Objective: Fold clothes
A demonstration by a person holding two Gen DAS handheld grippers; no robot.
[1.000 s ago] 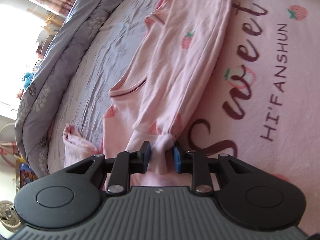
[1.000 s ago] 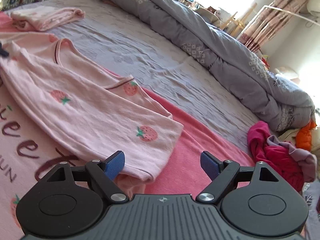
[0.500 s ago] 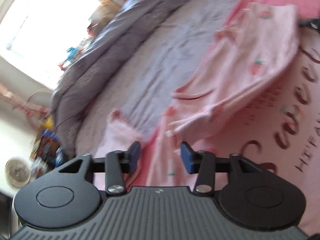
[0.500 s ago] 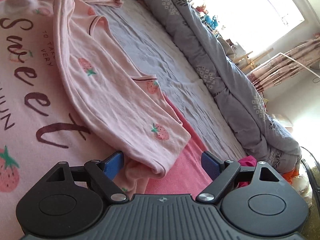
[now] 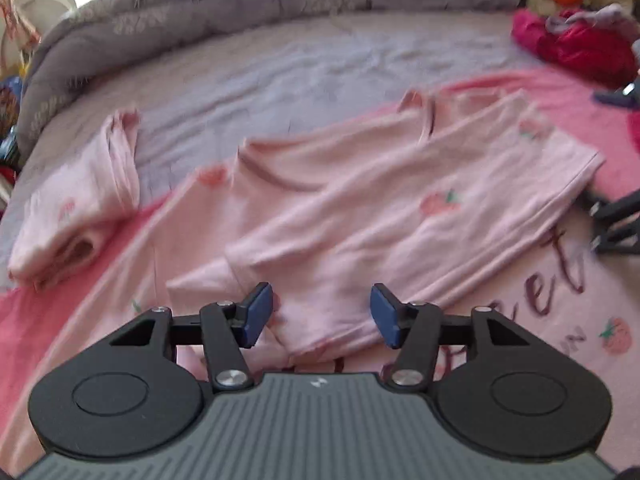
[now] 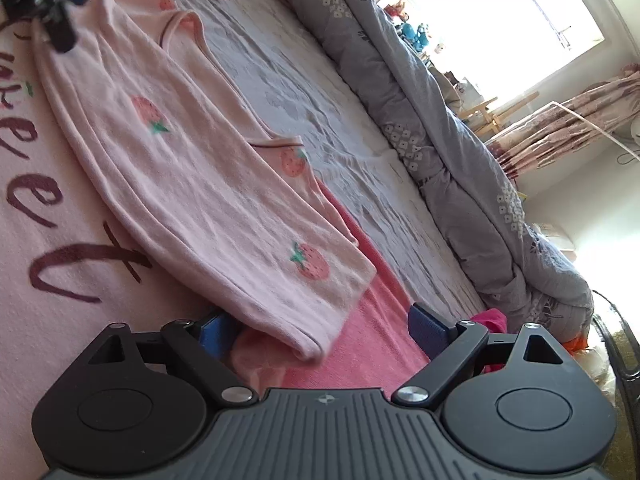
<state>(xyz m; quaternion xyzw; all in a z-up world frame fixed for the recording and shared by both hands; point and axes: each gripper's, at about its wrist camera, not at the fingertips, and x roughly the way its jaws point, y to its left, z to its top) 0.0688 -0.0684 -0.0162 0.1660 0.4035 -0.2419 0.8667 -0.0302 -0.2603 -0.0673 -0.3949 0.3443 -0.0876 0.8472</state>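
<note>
A pale pink top with strawberry prints [image 5: 360, 208] lies folded lengthwise on a pink blanket lettered "Sweet" [image 5: 560, 300]. My left gripper [image 5: 320, 312] hovers open over the top's near edge, its pads clear of the cloth. In the right wrist view the same top [image 6: 192, 184] runs away from me. Its near end lies between the blue pads of my right gripper [image 6: 320, 324], whose jaws are opening and do not press on it. The left gripper [image 6: 60, 0] shows at that view's top left, and the right gripper [image 5: 612, 220] at the left view's right edge.
A folded pink garment [image 5: 80, 208] rests to the left on the lilac sheet [image 5: 300, 68]. A grey quilt [image 6: 440, 140] is bunched along the far side. A heap of red and magenta clothes [image 5: 572, 44] sits at the far right.
My left gripper let go of the sleeve cuff, opened, rolled level and lifted a little. My right gripper sank toward the top's near end and its jaws spread wider.
</note>
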